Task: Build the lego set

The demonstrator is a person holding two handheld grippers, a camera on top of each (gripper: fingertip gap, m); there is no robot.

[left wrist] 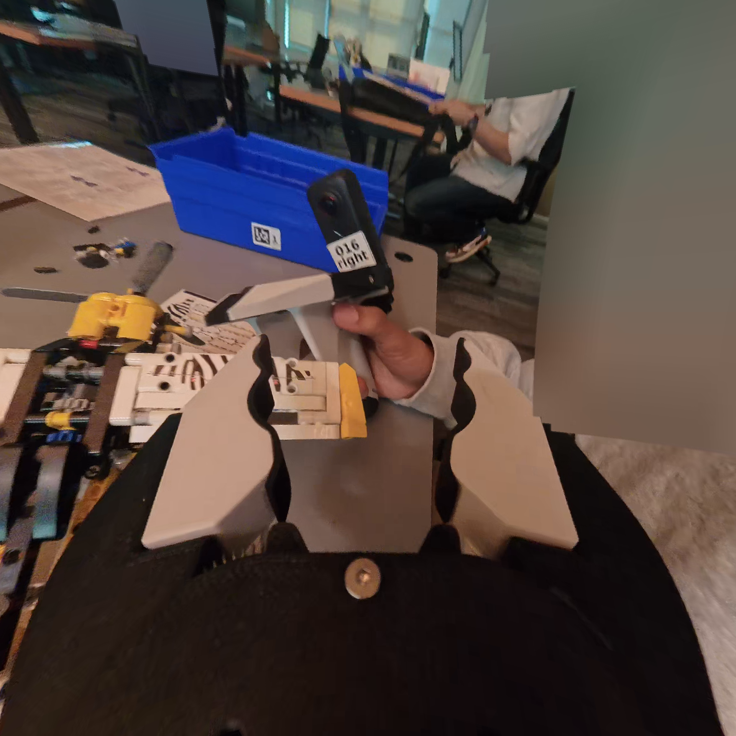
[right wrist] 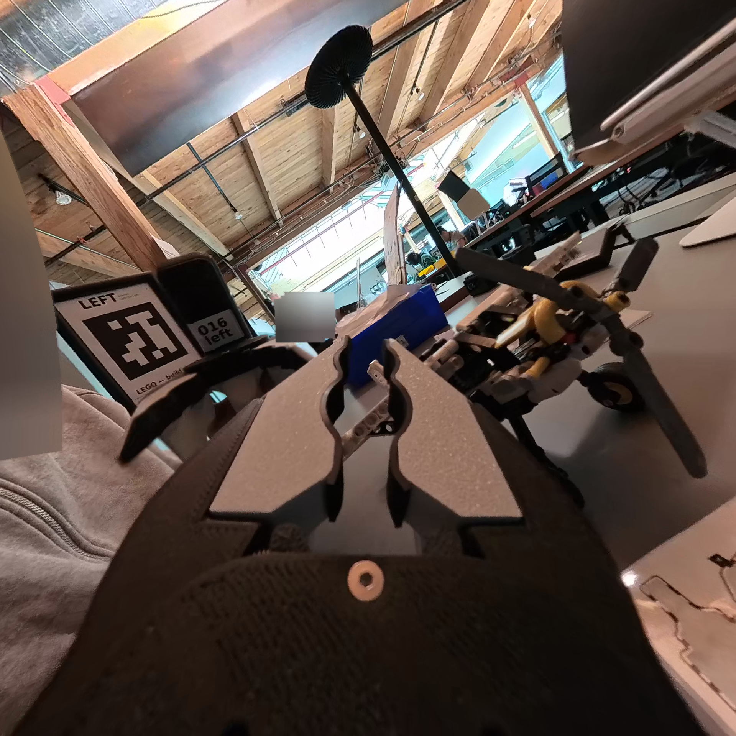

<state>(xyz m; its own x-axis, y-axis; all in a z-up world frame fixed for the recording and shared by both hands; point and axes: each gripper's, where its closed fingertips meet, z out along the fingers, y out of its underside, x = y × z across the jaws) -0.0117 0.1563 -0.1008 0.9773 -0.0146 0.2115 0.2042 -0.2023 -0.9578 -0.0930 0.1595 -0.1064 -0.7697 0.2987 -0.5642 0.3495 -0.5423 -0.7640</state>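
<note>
Hovering spread-jawed, the left gripper waits by the plane's wing; the right gripper, nearly closed, seemingly empty, likely fetches another piece.

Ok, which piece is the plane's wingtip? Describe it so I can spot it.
Start at the blue bin, then drop to the white wing on the grey table. The wingtip is its yellow end block, beside the hand.

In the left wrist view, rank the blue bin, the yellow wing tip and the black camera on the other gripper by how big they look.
1. blue bin
2. black camera
3. yellow wing tip, though it sits nearer the lens, so the two smaller ones are close.
</note>
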